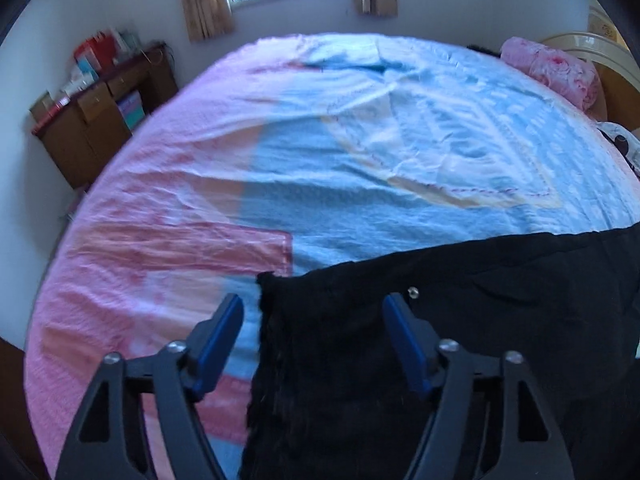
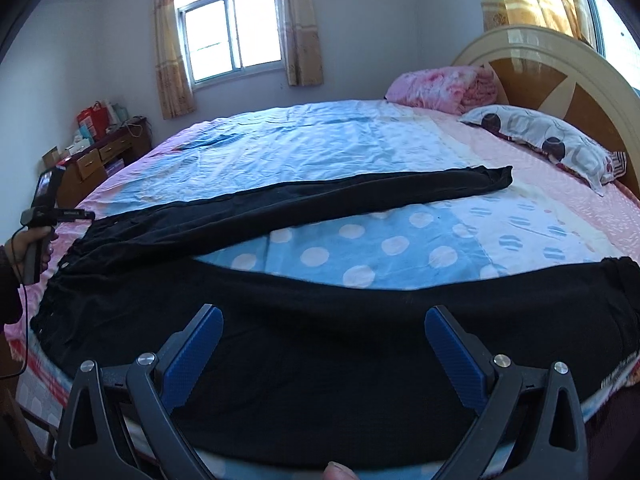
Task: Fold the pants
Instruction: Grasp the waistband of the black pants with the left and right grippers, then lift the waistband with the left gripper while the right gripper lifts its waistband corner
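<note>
Daylight enters through the far window [image 2: 228, 36], which is blown out to white glare in both views. The black pants [image 2: 320, 332] show almost no detail. The desk [image 1: 104, 112] at left is motion-blurred. Fisheye distortion bows the bed [image 1: 360, 140], with dark vignetting at the corners.

Pink-and-blue bed [image 2: 400, 152] with black pants [image 2: 280, 320] spread flat, pillows [image 2: 548, 140] at headboard.

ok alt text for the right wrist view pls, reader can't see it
Black pants lie spread on a bed with a blue and pink sheet, legs apart in a V, the open right hand-held gripper over the near leg. At far left, a hand holds the left hand-held gripper near the waistband.
</note>
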`<state>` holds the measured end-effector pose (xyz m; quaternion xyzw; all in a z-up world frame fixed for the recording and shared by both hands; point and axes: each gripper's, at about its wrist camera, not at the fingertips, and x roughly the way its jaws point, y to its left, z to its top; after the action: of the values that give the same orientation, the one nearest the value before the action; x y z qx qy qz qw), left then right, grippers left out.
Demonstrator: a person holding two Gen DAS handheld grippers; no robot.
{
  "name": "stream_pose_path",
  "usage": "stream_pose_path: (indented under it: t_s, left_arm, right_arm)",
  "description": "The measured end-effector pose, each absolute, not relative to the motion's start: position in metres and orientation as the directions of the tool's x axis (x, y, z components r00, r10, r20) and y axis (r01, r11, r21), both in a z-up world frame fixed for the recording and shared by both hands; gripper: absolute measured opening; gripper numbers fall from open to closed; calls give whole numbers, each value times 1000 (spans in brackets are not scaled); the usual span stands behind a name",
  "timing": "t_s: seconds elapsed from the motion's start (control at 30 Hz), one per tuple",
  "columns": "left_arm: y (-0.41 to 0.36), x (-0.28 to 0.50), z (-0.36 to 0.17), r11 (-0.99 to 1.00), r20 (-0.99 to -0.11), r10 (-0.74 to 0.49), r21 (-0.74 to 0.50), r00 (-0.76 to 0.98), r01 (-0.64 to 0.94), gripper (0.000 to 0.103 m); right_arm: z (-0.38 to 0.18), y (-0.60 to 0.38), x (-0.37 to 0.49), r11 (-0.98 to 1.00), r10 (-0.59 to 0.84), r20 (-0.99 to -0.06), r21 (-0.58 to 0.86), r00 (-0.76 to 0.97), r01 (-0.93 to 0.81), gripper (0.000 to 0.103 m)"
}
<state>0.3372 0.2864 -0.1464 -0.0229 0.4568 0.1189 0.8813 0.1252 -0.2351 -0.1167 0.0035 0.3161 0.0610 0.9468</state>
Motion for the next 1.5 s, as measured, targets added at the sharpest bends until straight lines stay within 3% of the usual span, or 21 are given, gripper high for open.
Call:
stream_pose_path:
  t_s: [0.03, 0.1, 0.4, 0.47, 0.5, 0.53, 0.87, 1.23, 1.27, 1.4, 1.5]
  left_arm:
    - [289, 342, -152, 971, -822, 181, 64, 539, -229, 73]
    - [292, 350, -164, 971, -840, 182, 71, 511, -230, 62]
    - [289, 357, -168, 986, -864, 101, 19, 493, -168, 35]
    - [289, 360, -167, 987, -870, 92, 16, 484, -159, 33]
    - [287, 361, -167, 988, -872, 99, 28, 479, -153, 33]
    - [285, 362, -169, 989, -873, 109, 45, 476, -144, 33]
    - [286, 366, -171, 988, -879, 109, 45, 464, -146, 35]
    - [295, 373, -173, 985, -874, 84, 0, 479, -173, 46]
    - [295, 373, -173, 986, -871, 80, -2, 485, -166, 46]
    - [294, 373, -172, 990, -866, 65, -7, 495, -142, 38]
    - [289, 372, -170, 990, -864, 76, 7, 498, -140, 32]
  right_arm:
    - [-116, -237, 130, 993, 112, -604, 43, 789, -109, 102]
    - [-115, -243, 142, 994, 101, -614, 32, 783, -104, 102]
    - [-86, -322, 202, 996, 73, -631, 92, 772, -18, 101]
    - [-77, -347, 222, 996, 49, -634, 92, 772, 12, 91]
    - [-72, -361, 235, 996, 28, -640, 80, 767, 30, 77]
    - [-69, -371, 248, 996, 14, -653, 75, 758, 45, 70]
    - [-62, -463, 399, 976, -2, -761, 141, 649, 168, 70]
    - [-117, -473, 534, 992, 10, -870, 69, 493, 103, 68]
    - [-124, -471, 540, 994, 7, -882, 55, 472, 89, 66]
    - [-149, -459, 558, 999, -49, -913, -36, 406, 40, 34]
    - [-147, -457, 558, 998, -61, -908, -54, 414, 28, 20]
